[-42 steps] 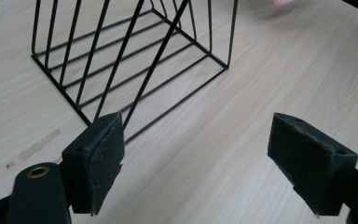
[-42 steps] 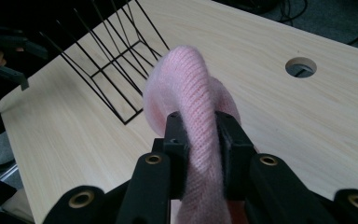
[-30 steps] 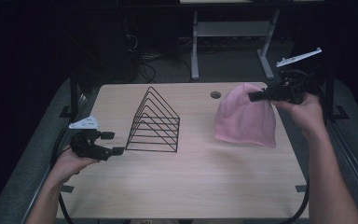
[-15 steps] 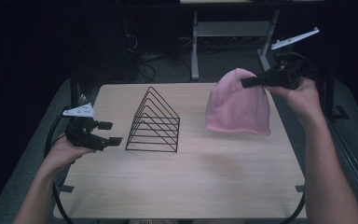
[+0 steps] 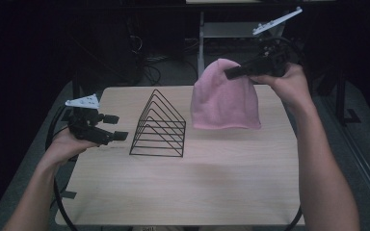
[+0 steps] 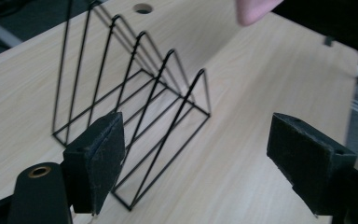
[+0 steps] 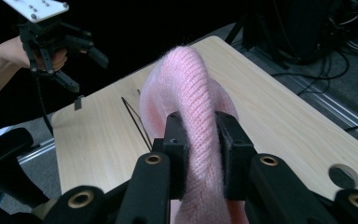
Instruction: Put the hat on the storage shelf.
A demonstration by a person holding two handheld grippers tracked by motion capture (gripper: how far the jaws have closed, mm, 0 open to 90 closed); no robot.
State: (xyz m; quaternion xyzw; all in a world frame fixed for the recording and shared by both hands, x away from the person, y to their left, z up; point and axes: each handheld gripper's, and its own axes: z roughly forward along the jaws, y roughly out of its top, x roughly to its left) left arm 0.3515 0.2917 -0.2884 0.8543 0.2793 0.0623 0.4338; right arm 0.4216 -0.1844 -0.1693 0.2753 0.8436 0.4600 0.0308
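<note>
Right claw: the right claw [image 5: 236, 73] is clamped on the upper side of a pink knitted hat [image 5: 224, 98], a fold of knit pinched between its pads [image 7: 178, 140].
Hat position: it hangs from the claw above the far right part of the wooden surface [image 5: 183, 192], its lower edge at or just above the wood; contact cannot be judged.
Hat direction: its long axis runs up and down, rounded crown at the top, open brim at the bottom.
Left claw: the left claw [image 5: 118, 127] is held wide open with nothing between its pads, at the left edge of the surface, facing a black wire rack [image 5: 159, 126].
Rack: it stands left of the hat, near it but apart.
Hard to see: in the left claw's view just a pink corner of the hat [image 6: 256, 9] enters at the top edge; the room behind is dark.
</note>
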